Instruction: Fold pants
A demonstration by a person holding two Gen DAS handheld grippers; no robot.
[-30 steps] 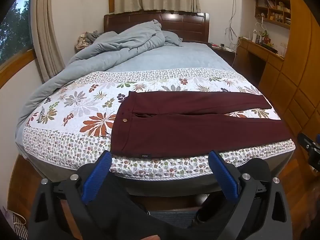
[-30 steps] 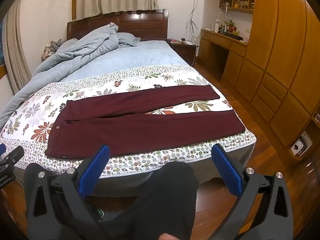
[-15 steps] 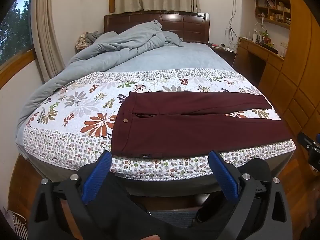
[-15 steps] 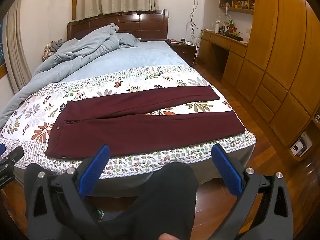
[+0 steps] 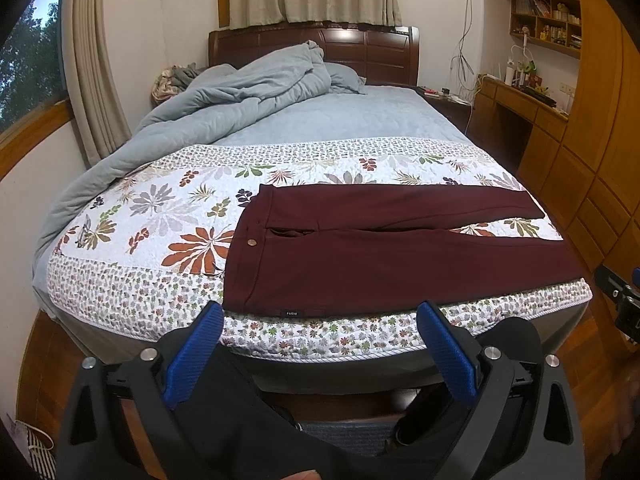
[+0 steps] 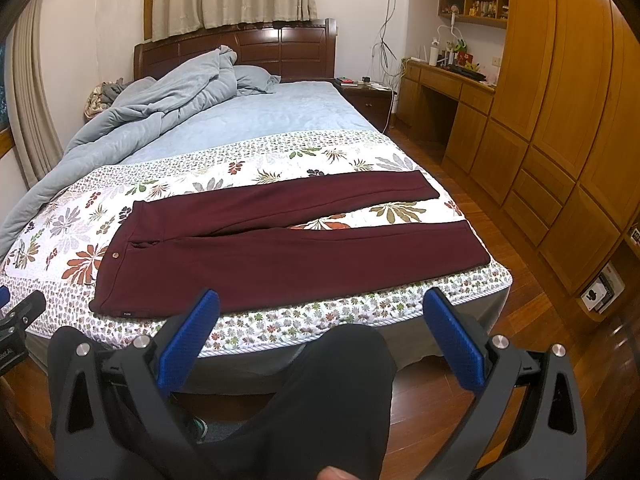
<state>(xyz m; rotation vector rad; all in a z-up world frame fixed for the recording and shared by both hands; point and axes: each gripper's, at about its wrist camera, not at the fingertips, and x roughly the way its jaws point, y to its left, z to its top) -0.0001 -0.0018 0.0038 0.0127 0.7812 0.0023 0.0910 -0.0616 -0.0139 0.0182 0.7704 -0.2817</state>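
Bedroom with wood-panelled wardrobes on the right; bed [image 5: 120, 292] carries a floral quilt [image 5: 160, 216] across its foot end. Maroon pants [image 5: 380, 256] lie flat and unfolded on that quilt, waistband to the left, legs running right, slightly splayed with a wedge of quilt showing between them. Near leg lies close along the foot edge of the mattress.

Task looks not yet begun: no fold made, nothing lifted.

Left hand-held gripper [image 5: 320, 354] is off the foot of the bed, jaws wide, empty, apart from the cloth. Right hand-held gripper [image 6: 322, 338] likewise wide and empty, facing the leg end.

Around: crumpled grey-blue duvet [image 5: 240, 100] heaped toward the headboard, well apart from the pants. Desk [image 6: 452, 76] with clutter far right. Nothing lies on the pants; quilt beyond them is free for folding.
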